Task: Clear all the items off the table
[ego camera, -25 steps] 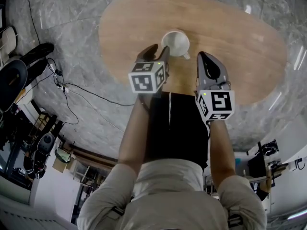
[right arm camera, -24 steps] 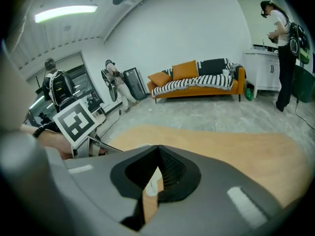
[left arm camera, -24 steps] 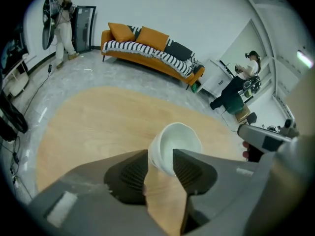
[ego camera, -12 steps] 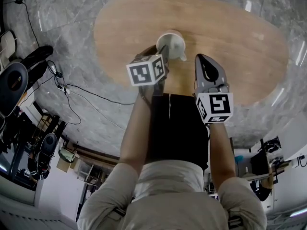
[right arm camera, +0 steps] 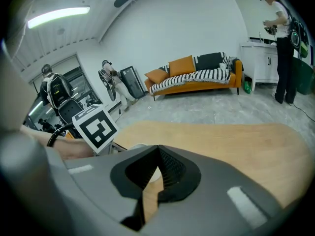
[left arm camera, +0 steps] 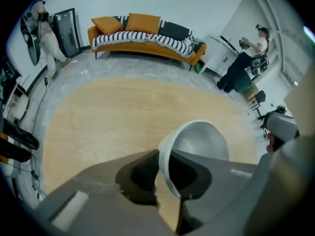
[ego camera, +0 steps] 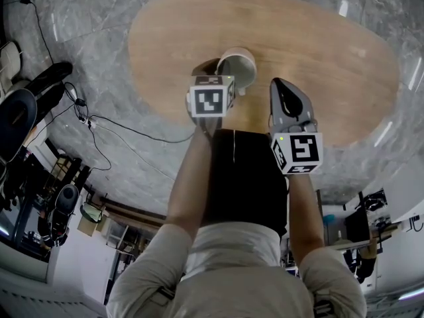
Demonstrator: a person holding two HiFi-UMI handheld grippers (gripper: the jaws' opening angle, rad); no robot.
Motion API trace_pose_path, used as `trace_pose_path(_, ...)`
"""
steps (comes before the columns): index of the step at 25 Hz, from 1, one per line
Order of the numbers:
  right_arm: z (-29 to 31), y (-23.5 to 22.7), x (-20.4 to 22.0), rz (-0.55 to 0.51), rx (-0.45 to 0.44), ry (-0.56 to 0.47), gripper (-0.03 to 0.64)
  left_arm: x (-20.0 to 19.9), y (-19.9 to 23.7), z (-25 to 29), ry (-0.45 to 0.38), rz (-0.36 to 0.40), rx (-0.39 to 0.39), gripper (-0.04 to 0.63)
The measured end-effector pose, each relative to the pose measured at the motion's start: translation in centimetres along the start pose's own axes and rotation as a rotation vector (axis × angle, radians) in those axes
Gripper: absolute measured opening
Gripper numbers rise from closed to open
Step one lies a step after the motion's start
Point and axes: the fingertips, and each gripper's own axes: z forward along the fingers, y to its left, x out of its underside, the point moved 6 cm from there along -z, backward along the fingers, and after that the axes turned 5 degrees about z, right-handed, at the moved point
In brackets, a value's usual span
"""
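Cup (ego camera: 238, 69) tilted, its rim between jaws of the left gripper (left arm camera: 161, 155) — just closed, pinching it.

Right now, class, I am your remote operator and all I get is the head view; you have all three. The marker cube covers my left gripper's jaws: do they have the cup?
Observer: Yes. In the left gripper view the left gripper has just been closing, and its jaws pinch the white cup's rim, one on each side of the wall.
Operator: And the other one?
Observer: The right gripper view shows the right gripper with jaws together at the tips and nothing between them.
Operator: What is beyond the table?
Observer: In the left gripper view an orange sofa stands past its far edge.
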Motion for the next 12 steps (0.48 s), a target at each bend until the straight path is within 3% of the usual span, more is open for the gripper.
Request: trace_pose_path(12, 0.1, 1.8, 0.3, -0.032, -0.019, 0.012, 0.006, 2.2, 1.1, -2.7, -0.020, -0.070, 0.014, 0.066)
